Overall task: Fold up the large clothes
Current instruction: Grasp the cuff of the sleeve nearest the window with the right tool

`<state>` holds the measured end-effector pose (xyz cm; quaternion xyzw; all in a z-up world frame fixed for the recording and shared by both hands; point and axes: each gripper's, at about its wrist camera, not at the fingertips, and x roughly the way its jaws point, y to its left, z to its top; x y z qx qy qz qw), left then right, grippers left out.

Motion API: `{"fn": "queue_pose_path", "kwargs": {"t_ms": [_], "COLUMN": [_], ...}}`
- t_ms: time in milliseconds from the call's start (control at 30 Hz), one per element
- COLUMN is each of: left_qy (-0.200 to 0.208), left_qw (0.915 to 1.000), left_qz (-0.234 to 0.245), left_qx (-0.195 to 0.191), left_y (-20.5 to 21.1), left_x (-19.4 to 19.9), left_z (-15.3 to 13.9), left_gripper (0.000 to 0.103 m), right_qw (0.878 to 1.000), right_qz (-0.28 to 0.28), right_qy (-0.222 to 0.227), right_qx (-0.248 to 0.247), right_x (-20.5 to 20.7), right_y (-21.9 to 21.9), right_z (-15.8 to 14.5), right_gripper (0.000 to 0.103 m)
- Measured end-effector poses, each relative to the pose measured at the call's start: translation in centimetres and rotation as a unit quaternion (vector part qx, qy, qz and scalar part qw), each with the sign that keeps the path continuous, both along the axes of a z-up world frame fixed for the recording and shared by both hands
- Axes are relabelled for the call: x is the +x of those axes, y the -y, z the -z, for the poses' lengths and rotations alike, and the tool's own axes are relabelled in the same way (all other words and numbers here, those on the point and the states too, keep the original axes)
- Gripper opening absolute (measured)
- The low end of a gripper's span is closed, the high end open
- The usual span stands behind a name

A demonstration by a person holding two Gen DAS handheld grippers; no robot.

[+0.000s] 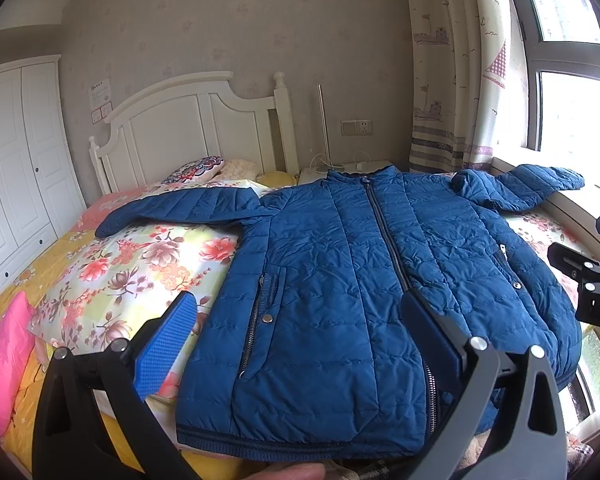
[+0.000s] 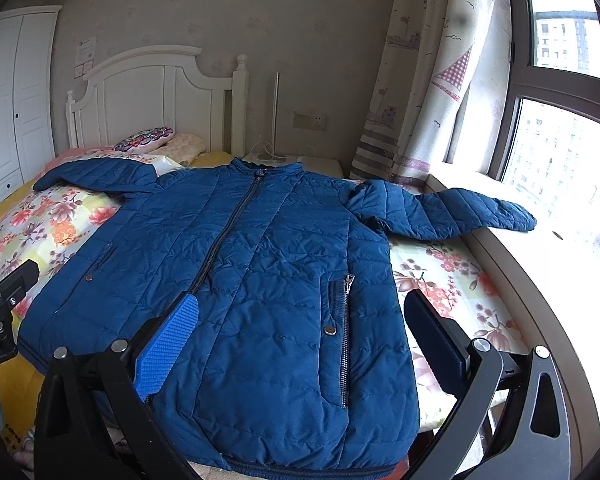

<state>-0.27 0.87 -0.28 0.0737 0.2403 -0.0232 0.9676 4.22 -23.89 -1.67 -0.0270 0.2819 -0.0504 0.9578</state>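
Observation:
A blue quilted jacket (image 1: 340, 272) (image 2: 260, 272) lies flat on the bed, front up, zipped, collar toward the headboard. Its left sleeve (image 1: 180, 206) spreads over the floral sheet. The right sleeve (image 2: 452, 212) reaches onto the window sill. My left gripper (image 1: 300, 320) hovers open above the jacket's lower left half, near the hem, holding nothing. Over the lower right half, my right gripper (image 2: 300, 320) also stands open and holds nothing. Each gripper's body shows at the edge of the other's view.
The floral bed sheet (image 1: 132, 272) covers the bed, with a pink pillow (image 1: 4, 356) at the left. White headboard (image 1: 188, 124), wardrobe (image 1: 16, 168), nightstand with cables (image 1: 340, 168), curtain (image 2: 420, 80) and window sill (image 2: 540, 248) surround the bed.

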Motion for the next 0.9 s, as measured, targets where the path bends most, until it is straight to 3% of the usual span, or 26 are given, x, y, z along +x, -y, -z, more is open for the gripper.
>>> {"fn": "queue_pose_path", "kwargs": {"t_ms": [300, 467, 600, 767, 900], "left_qy": [-0.037, -0.090, -0.142, -0.163, -0.186], "left_qw": [0.9992, 0.9955, 0.9895, 0.9860, 0.9817], "left_qz": [0.002, 0.026, 0.026, -0.011, -0.026], "left_qx": [0.013, 0.014, -0.010, -0.033, -0.032], "left_y": [0.5, 1.0, 1.1, 0.8, 0.6], "left_x": [5.0, 14.0, 23.0, 33.3, 38.2], "left_z": [2.1, 4.4, 5.7, 7.7, 10.4], "left_gripper": [0.101, 0.101, 0.101, 0.101, 0.100], "right_qw": [1.000, 0.997, 0.984, 0.957, 0.943], "right_qz": [0.013, 0.056, 0.141, 0.228, 0.279], "right_qy": [-0.018, -0.044, -0.060, -0.055, -0.062], "right_qx": [0.012, 0.034, 0.088, 0.173, 0.173], "right_x": [3.5, 8.6, 14.1, 20.1, 24.4], "right_y": [2.8, 7.7, 15.3, 24.1, 28.0], "right_z": [2.2, 3.9, 5.1, 6.5, 7.7], "right_gripper": [0.099, 0.099, 0.099, 0.099, 0.095]}}
